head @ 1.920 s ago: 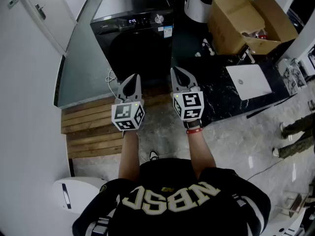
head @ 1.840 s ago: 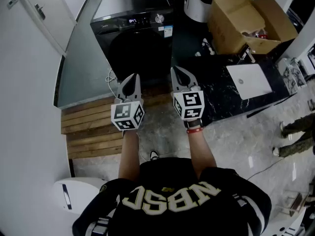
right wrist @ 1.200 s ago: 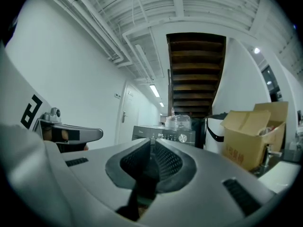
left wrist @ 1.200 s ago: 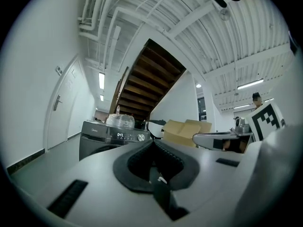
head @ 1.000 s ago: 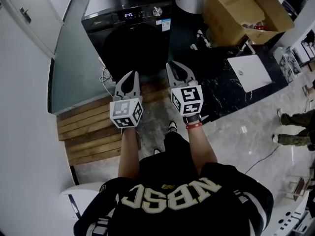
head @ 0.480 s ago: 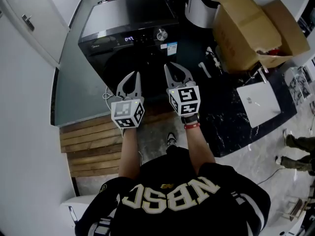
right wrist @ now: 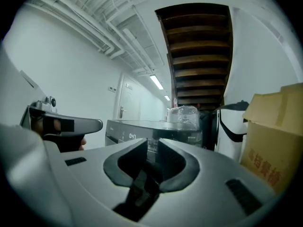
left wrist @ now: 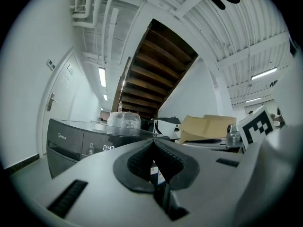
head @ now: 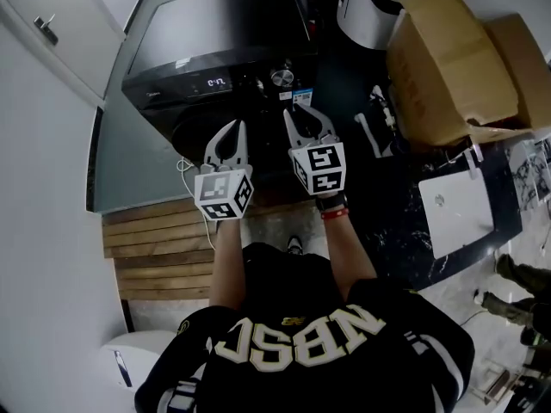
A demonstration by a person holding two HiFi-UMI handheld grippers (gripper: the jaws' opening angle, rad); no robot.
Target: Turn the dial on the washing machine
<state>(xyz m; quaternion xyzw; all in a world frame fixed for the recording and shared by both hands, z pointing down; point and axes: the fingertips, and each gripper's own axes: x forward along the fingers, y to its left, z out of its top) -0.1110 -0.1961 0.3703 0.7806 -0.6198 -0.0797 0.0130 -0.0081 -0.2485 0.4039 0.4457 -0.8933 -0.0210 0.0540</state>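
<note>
Dial [head: 281, 77]: a silvery round knob at the right end of the washing machine [head: 215, 33] front panel, above the dark door and right of the display [head: 216, 83].
Handling: I judge it rigid, fixed to the panel and free only to turn. The smooth rim may slip.
Where to hold: across the rim, one pad on each opposite side, square on.
Right tongs [head: 301, 113]: opening, with a narrow gap and nothing between the jaws. They sit just short of the dial, not touching it.
Left tongs [head: 234, 124]: clenched and empty, held lower left.
Writing: the display reads about 0:47. The logo at the panel's left looks like Midea.
Sticker [head: 300, 98]: blue and white, below the dial. Its print is too small to read.
</note>
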